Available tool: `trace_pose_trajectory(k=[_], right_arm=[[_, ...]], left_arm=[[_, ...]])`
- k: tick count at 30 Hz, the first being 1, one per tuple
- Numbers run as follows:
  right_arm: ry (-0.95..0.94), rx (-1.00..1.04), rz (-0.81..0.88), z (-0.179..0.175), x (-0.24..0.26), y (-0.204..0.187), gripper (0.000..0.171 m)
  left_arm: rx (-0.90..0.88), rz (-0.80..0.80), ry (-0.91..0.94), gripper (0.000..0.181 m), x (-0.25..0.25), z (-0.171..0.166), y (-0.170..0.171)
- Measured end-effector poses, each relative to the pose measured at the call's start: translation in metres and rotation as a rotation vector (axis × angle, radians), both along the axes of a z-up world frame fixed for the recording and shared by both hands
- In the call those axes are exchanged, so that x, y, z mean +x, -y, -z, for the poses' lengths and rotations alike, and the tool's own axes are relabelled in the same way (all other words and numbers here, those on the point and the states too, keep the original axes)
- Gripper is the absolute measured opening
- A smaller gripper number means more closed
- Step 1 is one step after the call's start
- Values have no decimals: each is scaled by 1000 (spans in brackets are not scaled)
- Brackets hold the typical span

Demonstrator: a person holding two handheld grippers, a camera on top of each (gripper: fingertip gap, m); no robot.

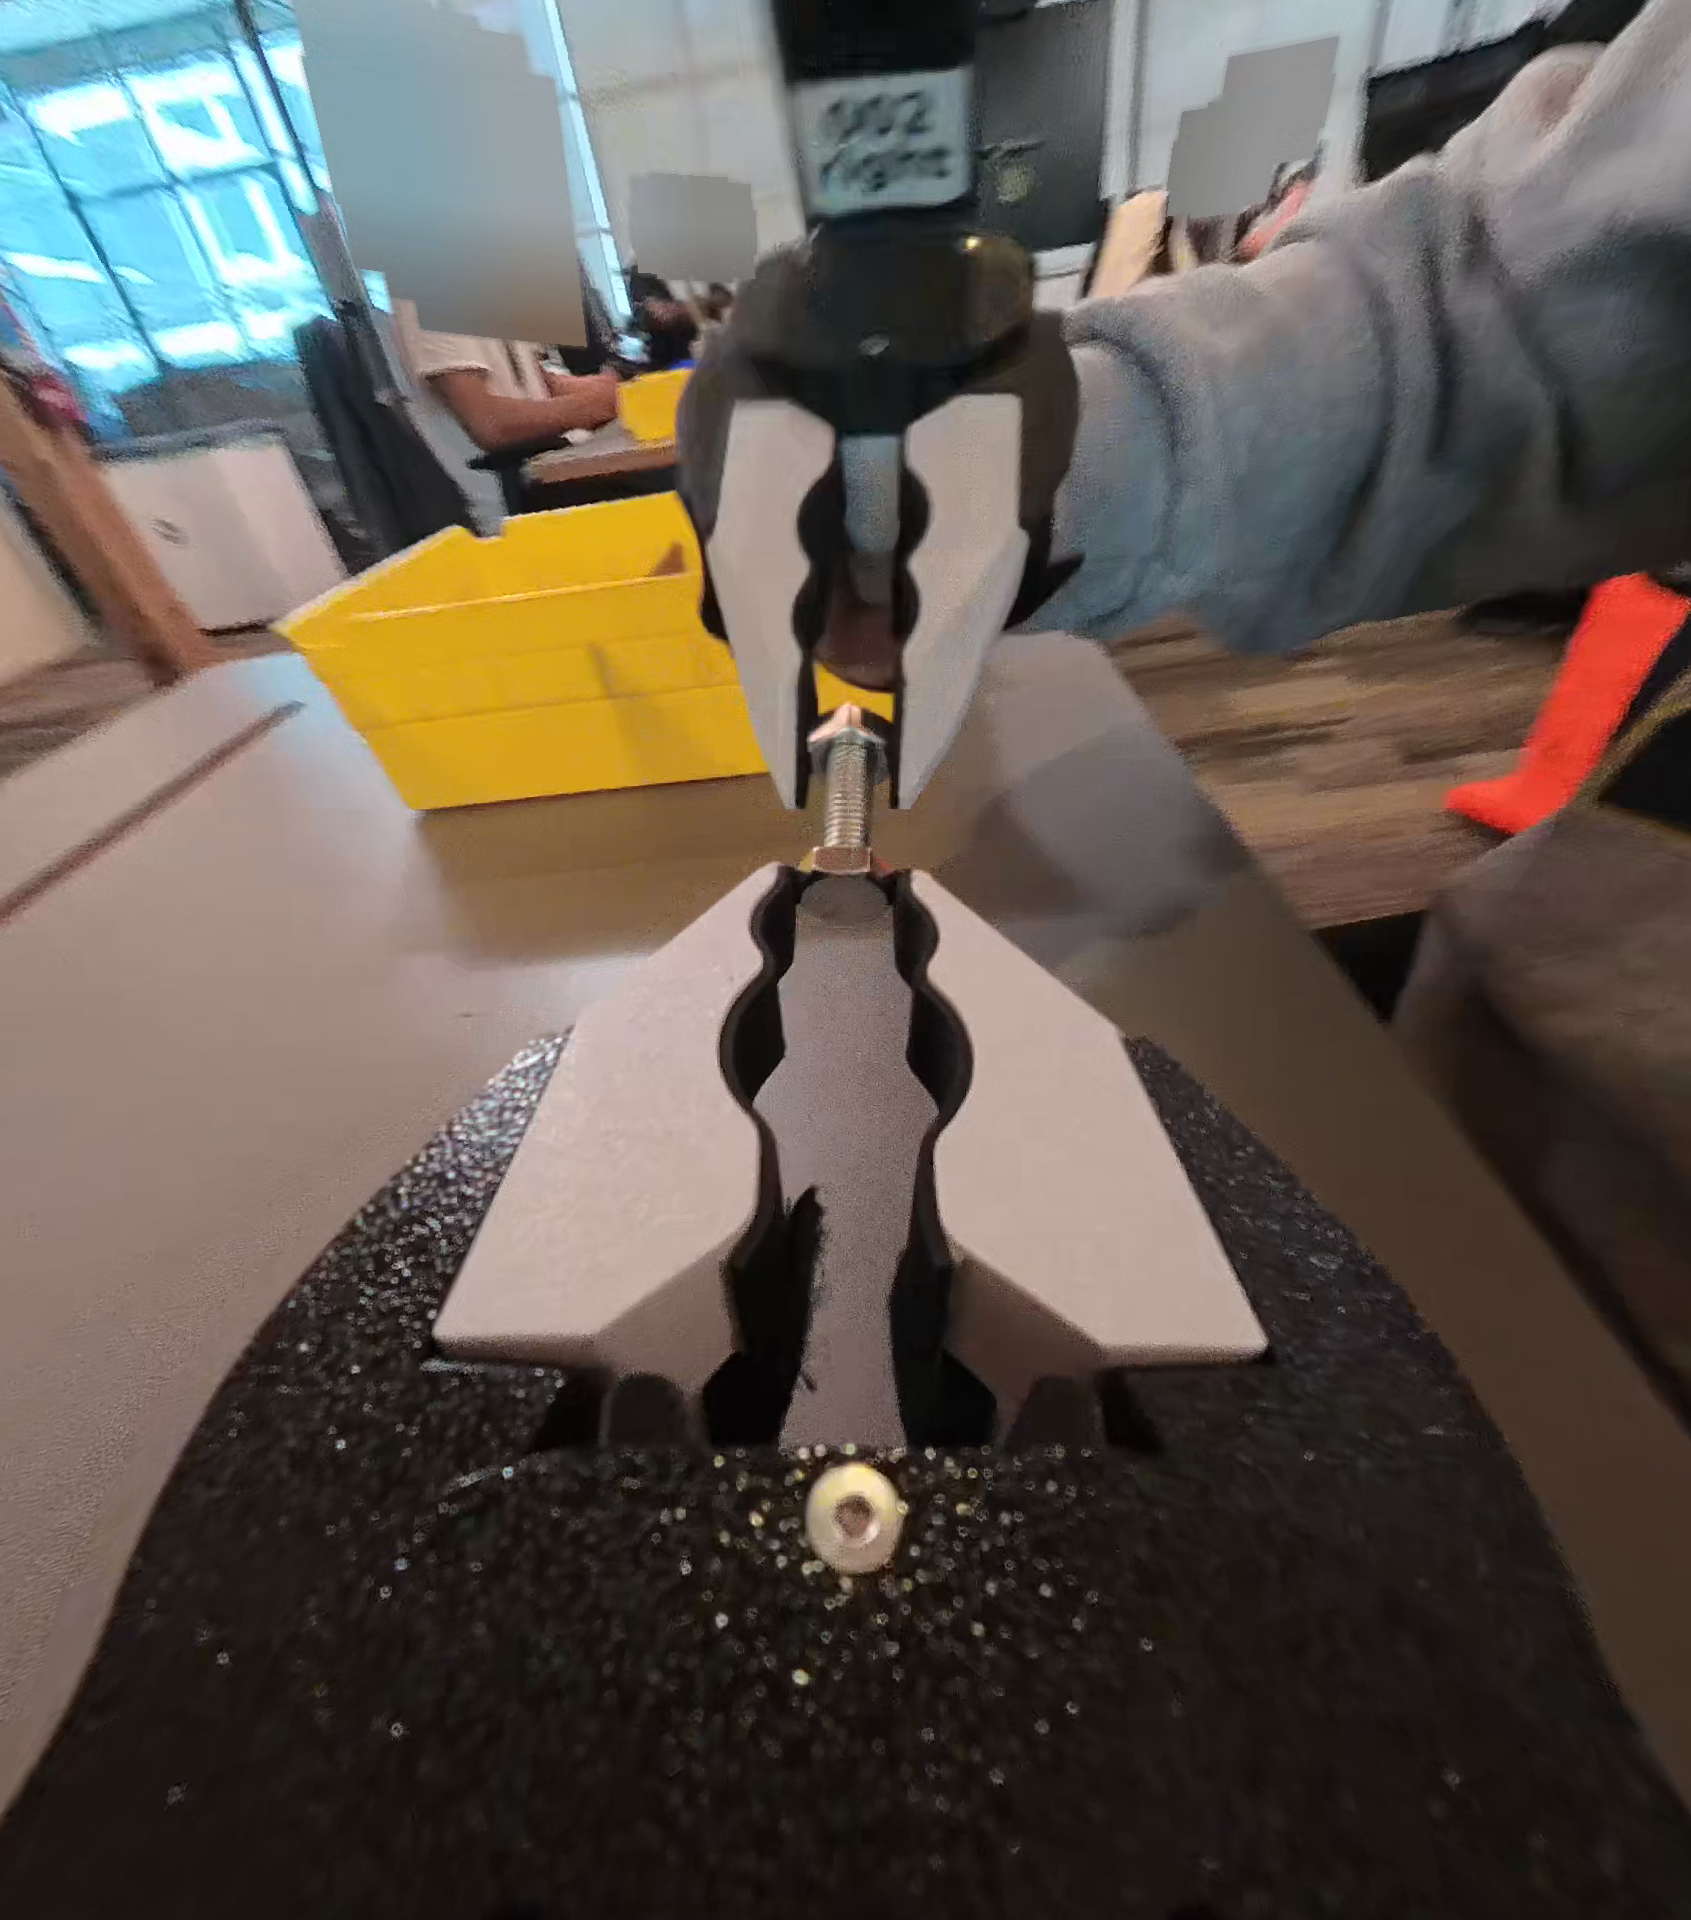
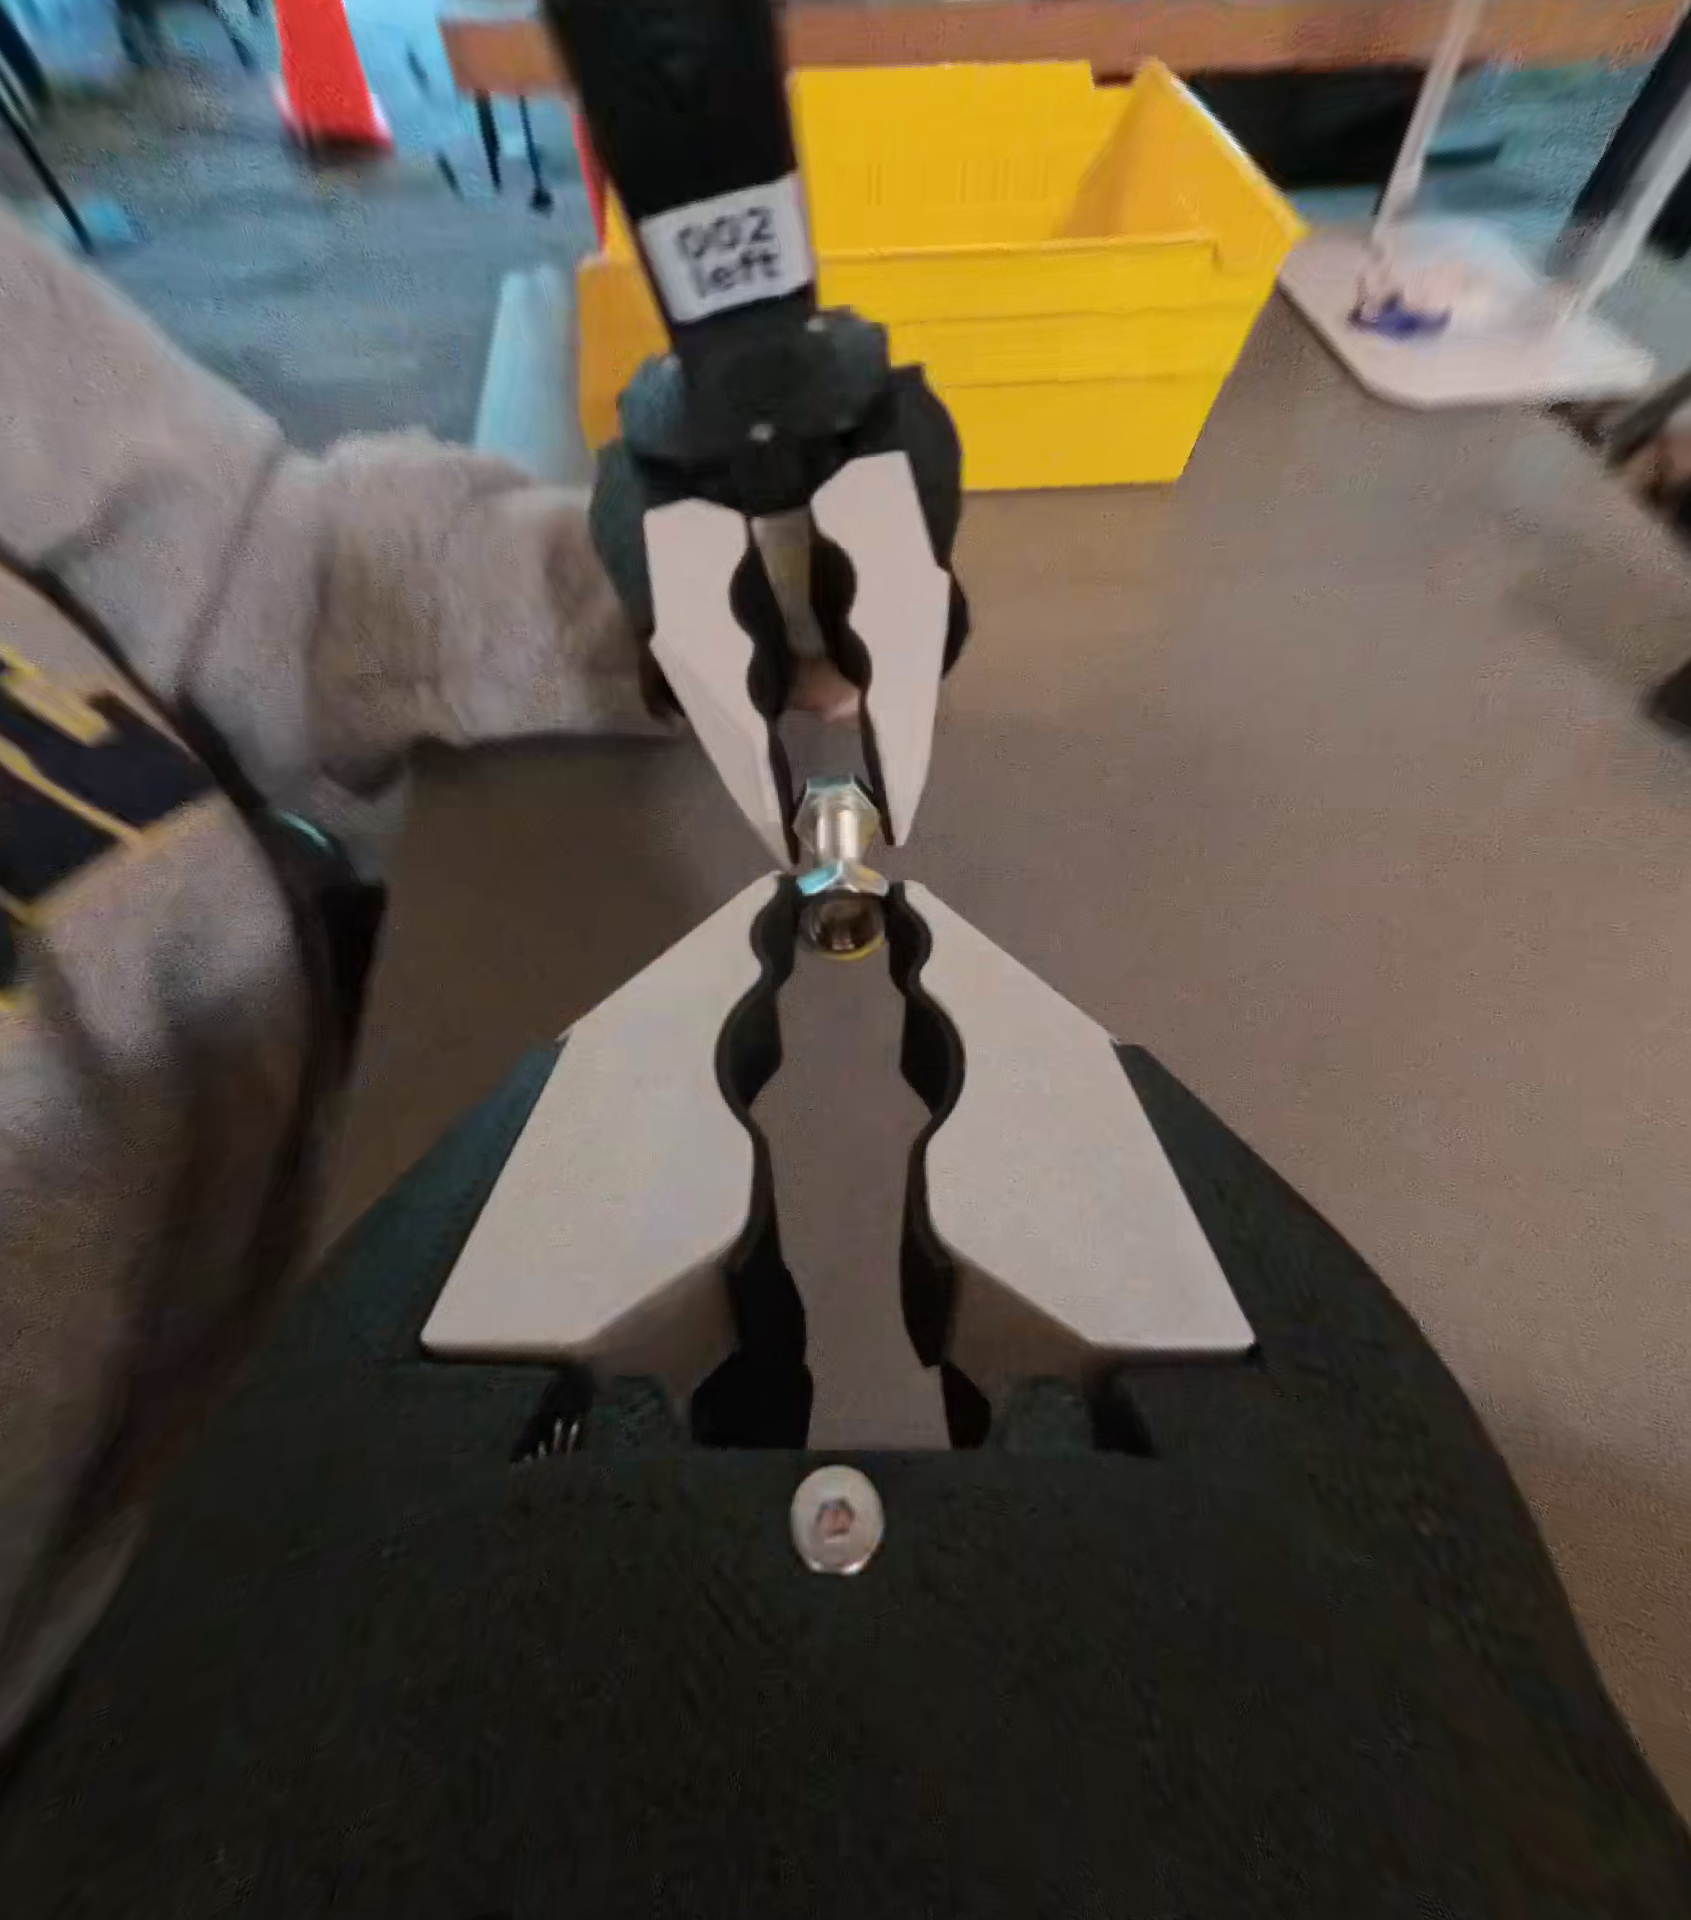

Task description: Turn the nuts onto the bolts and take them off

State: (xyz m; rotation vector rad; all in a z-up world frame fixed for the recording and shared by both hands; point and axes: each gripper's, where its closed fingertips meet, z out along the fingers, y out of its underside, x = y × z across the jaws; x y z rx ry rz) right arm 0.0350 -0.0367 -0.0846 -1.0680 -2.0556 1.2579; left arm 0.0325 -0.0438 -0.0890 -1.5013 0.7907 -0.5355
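Observation:
A silver bolt [image 1: 843,816] is held in the air between my two grippers, over the brown table [image 1: 197,1039]. My left gripper [image 1: 841,878] is shut on the bolt's hex head. My right gripper [image 1: 848,802] comes in from the opposite side, tips facing mine, and is shut on a flanged nut [image 1: 846,732] at the far end of the threaded shaft. In the right wrist view, my right gripper [image 2: 839,888] pinches the nut [image 2: 836,883]. The left gripper [image 2: 839,844] holds the bolt [image 2: 823,821] just beyond it.
A yellow bin [image 1: 508,675] stands on the table behind the grippers and also shows in the right wrist view [image 2: 1080,343]. Grey sleeves [image 1: 1392,416] [image 2: 197,623] fill one side of each view. An orange cone [image 2: 327,73] and a white stand base [image 2: 1475,332] are farther off.

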Motion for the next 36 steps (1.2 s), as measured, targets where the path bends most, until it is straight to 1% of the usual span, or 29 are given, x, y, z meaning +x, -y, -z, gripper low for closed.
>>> trace_pose_trajectory(k=[1,3,6,8,9,10,11,14,15,16,18,19,20,21,23,24,25,27,30,34,36], right_arm=[[-81,194,-44,0,2,2,17],[-263,624,-141,0,6,5,17],[-488,1215,-236,-4,5,4,17],[-716,1618,-308,-13,3,8,17],[-824,1782,-348,-16,4,12,17],[-909,1887,-379,-18,5,16,17],[-946,1920,-395,-18,5,17,17],[-964,1898,-377,-19,7,20,17],[-926,1815,-351,-18,7,20,17],[-856,1666,-288,-19,6,18,17],[-638,1229,-142,-22,6,10,51],[-515,997,-52,-26,4,3,61],[-422,776,40,-32,1,-4,64],[-317,556,83,-34,1,-7,57],[-106,99,191,-38,-2,-13,52],[-18,-111,214,-40,-3,-12,45],[69,-275,242,-39,-5,-13,45],[212,-453,265,-29,-4,-13,44],[331,-656,264,-23,-3,-7,41],[419,-720,271,-11,-4,-5,39],[404,-761,235,-16,-4,-1,17]], left_arm=[[-42,39,40,17,3,0,3],[-105,104,118,17,6,-2,8],[-163,165,218,17,7,-7,12],[-213,235,318,17,7,-14,17],[-241,275,359,17,7,-16,21],[-264,301,389,17,8,-17,22],[-293,325,418,17,10,-16,23],[-320,361,483,17,9,-19,24],[-312,348,470,17,9,-18,23],[-284,314,443,17,8,-16,20],[-163,204,360,16,2,-17,12],[-88,157,313,17,0,-19,10],[-24,108,268,16,-2,-21,8],[21,49,217,16,-5,-20,4],[104,-46,88,16,-8,-16,-1],[153,-81,22,16,-7,-14,-3],[189,-103,-32,16,-6,-12,-4],[212,-129,-92,16,-4,-9,-6],[228,-143,-122,17,-4,-9,-7],[237,-148,-121,17,-5,-11,-6],[238,-143,-99,17,-5,-13,-5]])
